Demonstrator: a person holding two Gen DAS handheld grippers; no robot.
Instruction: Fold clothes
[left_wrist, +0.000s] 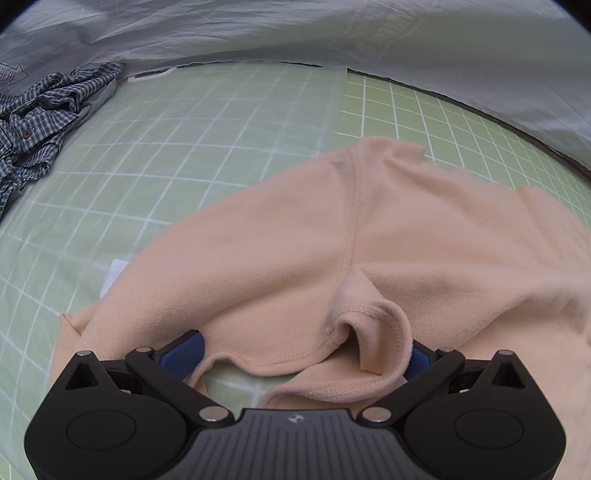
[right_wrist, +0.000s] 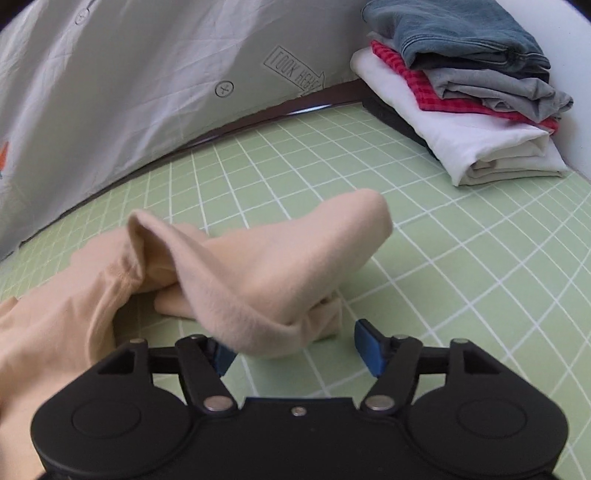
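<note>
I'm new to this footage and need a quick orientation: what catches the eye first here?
A peach top sprawls mid-mat, bunched between both open grippers, left and right. A neat folded stack sits at the mat's far right corner, and a crumpled plaid shirt lies at far left.

I'm looking over a pale green gridded mat (right_wrist: 424, 258) covering the bench, with a creased white sheet (right_wrist: 129, 92) hung behind it bearing printed marks, under soft, even light.
</note>
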